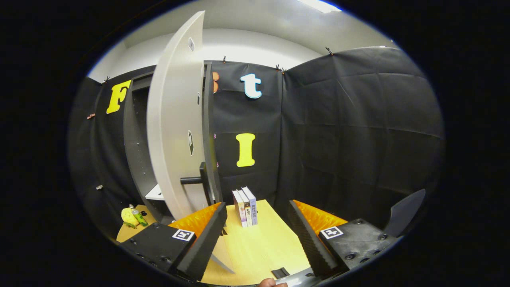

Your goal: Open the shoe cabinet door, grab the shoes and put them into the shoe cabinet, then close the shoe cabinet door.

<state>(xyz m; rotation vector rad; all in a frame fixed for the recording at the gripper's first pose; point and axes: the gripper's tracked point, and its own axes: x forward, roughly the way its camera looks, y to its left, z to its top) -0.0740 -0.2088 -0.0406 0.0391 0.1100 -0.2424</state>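
Tall pale-grey cabinet door (173, 131), left of centre, stands swung open on its dark shoe cabinet (137, 131). Gripper (257, 235), lower centre, spread wide and empty above the yellow wooden table (259, 247). Shoes remain to be fetched, stowed; door closure pending.

We had a single fisheye camera riding on the gripper (255, 235), looking forward and slightly upward along its spread fingers. It sat low over the table (255, 247) and close to the open cabinet door (175, 131), which filled the centre-left of the frame.
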